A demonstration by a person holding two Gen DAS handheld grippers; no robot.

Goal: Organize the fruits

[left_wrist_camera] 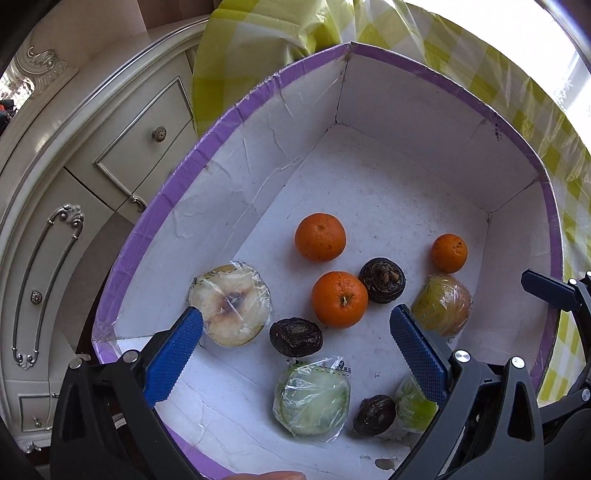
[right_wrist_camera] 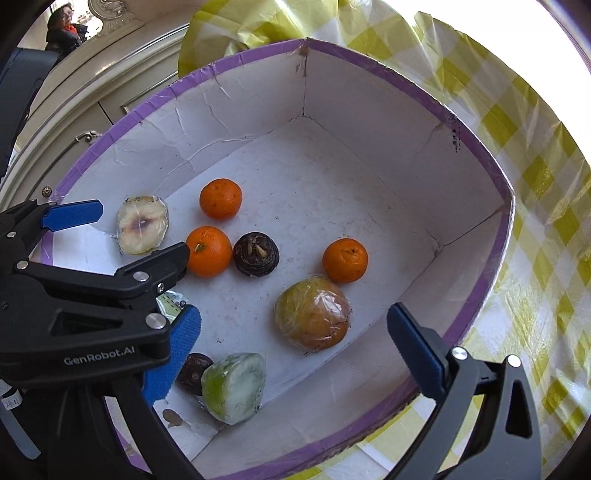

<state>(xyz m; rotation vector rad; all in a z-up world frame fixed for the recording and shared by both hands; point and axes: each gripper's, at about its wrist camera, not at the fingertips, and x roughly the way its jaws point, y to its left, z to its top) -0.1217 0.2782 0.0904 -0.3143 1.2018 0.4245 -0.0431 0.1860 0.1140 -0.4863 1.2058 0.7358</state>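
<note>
A white cardboard box with a purple rim [left_wrist_camera: 221, 122] [right_wrist_camera: 476, 140] holds the fruit. Inside lie three oranges [left_wrist_camera: 340, 299] [right_wrist_camera: 208, 251], three dark water chestnuts [left_wrist_camera: 295, 336] [right_wrist_camera: 256, 254], a wrapped pale apple half [left_wrist_camera: 231, 304] [right_wrist_camera: 142, 225], a wrapped whole apple [left_wrist_camera: 441, 303] [right_wrist_camera: 312, 314] and two wrapped green halves [left_wrist_camera: 312, 397] [right_wrist_camera: 234, 387]. My left gripper [left_wrist_camera: 295, 354] is open and empty above the near part of the box. My right gripper [right_wrist_camera: 295, 350] is open and empty over the whole apple. The left gripper also shows in the right wrist view [right_wrist_camera: 122, 236].
The box sits on a yellow-green checked plastic tablecloth [right_wrist_camera: 535, 221] [left_wrist_camera: 480, 81]. A cream cabinet with drawers and metal handles [left_wrist_camera: 92, 166] stands to the left. A person [right_wrist_camera: 66, 26] shows far back at upper left.
</note>
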